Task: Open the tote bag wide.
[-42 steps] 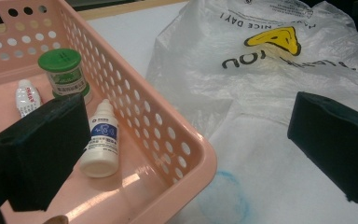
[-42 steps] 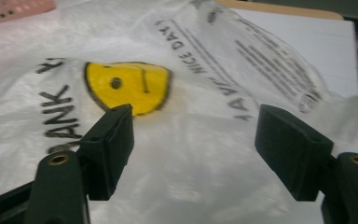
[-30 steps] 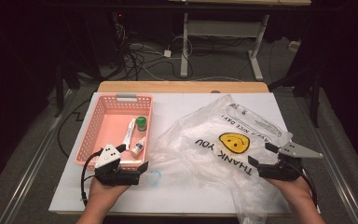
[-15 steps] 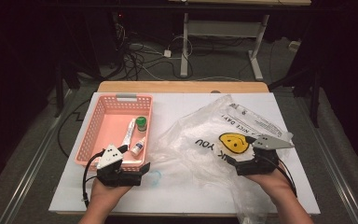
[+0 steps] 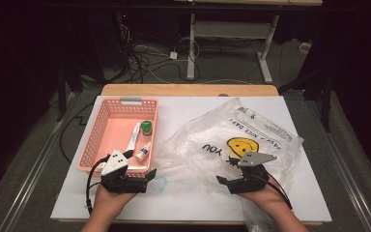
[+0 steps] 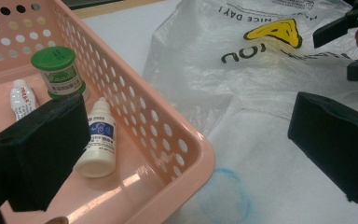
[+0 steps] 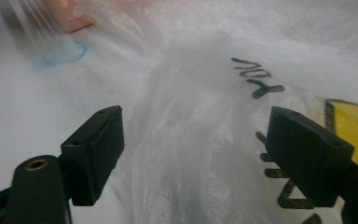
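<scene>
Both forearms enter over the table's (image 5: 193,108) near edge. Right gripper (image 5: 228,182): jaws spread, just been closing, over the plastic bag (image 5: 251,133) on the right half, nothing pinched. Left gripper (image 5: 150,175): jaws spread, straddling the basket's (image 5: 107,130) near corner. Basket holds green-capped jar (image 5: 146,127), tube (image 5: 133,137), dropper bottle (image 5: 143,152).

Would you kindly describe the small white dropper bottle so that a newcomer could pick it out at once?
Find the pink perforated basket on the left of the white table, beside the crumpled plastic bag. Three small things lie along its right wall. The dropper bottle is the one nearest the person: white with a blue label and a pointed cap, unlike the green-lidded jar and the slim white tube beyond it.
</scene>
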`<state>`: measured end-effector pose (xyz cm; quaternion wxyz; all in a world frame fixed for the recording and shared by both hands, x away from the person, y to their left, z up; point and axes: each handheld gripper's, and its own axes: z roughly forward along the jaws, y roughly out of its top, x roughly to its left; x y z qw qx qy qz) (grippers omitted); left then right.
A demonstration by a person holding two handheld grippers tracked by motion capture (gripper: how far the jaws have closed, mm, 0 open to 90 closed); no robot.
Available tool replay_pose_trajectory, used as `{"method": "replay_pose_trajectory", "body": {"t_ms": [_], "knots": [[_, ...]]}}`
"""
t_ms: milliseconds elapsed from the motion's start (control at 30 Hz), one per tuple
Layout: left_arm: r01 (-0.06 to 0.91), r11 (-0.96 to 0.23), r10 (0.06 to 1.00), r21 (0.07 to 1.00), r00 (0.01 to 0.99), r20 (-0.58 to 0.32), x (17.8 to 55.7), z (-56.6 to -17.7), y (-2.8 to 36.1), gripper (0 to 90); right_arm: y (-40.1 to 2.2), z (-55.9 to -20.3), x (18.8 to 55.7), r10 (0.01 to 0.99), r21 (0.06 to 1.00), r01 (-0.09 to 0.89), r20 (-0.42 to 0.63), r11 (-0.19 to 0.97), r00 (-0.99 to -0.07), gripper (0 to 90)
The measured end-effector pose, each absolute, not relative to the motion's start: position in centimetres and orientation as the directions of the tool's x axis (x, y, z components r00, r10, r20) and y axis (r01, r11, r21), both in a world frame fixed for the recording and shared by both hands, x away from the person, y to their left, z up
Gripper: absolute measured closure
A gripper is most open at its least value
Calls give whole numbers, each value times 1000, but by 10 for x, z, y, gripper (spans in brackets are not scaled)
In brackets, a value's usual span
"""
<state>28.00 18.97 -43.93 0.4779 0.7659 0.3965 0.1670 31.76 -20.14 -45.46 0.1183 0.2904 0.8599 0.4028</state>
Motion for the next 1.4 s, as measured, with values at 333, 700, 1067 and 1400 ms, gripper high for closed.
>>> {"method": "replay_pose_trajectory", "body": {"t_ms": [333, 700, 1067, 1400], "knots": [[444, -218, 768, 869, 628, -128, 279, -438, 191, 0, -181, -481, 321, 556, 651, 415, -12, 635, -831, 247], [441, -221, 766, 870, 631, -125, 278, -437, 190, 0, -187, -484, 332, 616, 681, 450, -3, 578, -788, 511], [444, -220, 769, 869, 626, -125, 278, -436, 191, 0, -182, -483, 330, 573, 679, 394, -48, 619, -818, 730], [443, -226, 768, 868, 629, -121, 277, -436, 189, 0, -183, -484, 330, 583, 686, 400, -43, 608, -811, 871]]}}
